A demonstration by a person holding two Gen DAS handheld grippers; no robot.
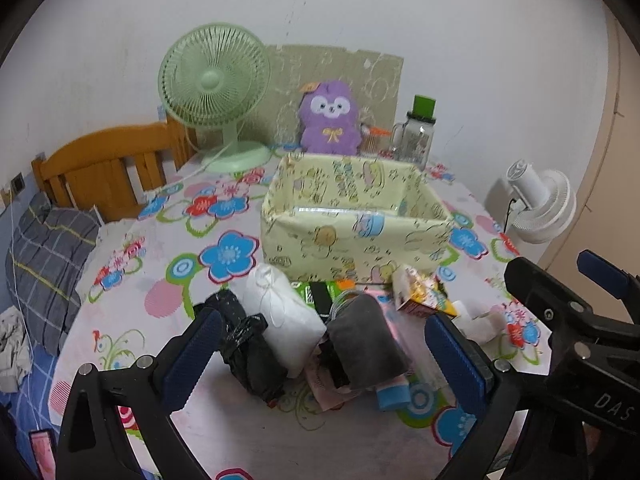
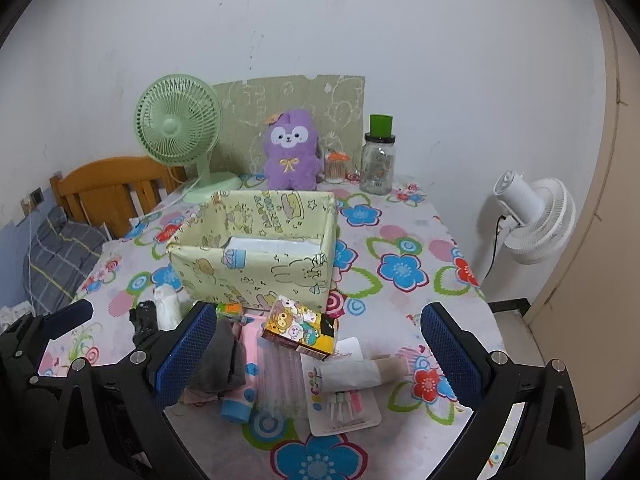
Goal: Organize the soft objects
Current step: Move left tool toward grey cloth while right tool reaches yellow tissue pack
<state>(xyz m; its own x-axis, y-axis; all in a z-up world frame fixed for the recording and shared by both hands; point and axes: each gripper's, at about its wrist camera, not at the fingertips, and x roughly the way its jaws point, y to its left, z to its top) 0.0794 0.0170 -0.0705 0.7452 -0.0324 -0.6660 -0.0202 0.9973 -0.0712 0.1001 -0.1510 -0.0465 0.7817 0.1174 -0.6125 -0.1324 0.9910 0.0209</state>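
A table (image 2: 408, 240) under a flowered cloth filled both views, and on it, toward the middle, stood the open yellow box (image 1: 352, 216) (image 2: 256, 248) printed with cartoon animals, its long axis running roughly left to right across the table. Only a pale strip of its floor showed over the near wall. Behind it, against the wall, were a green fan (image 2: 178, 132), a purple plush toy (image 2: 292, 152) sitting upright and facing the cameras, and a glass jar with a green lid (image 2: 378, 160). A white fan (image 2: 532, 220) stood off the right edge of the table.

The soft things lay heaped just in front of the box. In the left wrist view a white bundle (image 1: 280, 312), a black bundle (image 1: 244, 344) and a grey cloth roll (image 1: 364, 340) lay side by side, each with its long axis running from the box toward the camera. The grey cloth roll (image 2: 220, 360) showed again in the right wrist view, partly behind a blue finger pad. A small printed carton (image 2: 300, 328) lay tilted on a pink flat pack (image 2: 252, 352), beside a paper-wrapped roll (image 2: 360, 372) lying left to right. What lay under the heap was hard to make out.

The left gripper (image 1: 320, 360) was spread wide around the three bundles, holding nothing. The right gripper (image 2: 316, 352) was likewise wide apart and empty, low over the carton.
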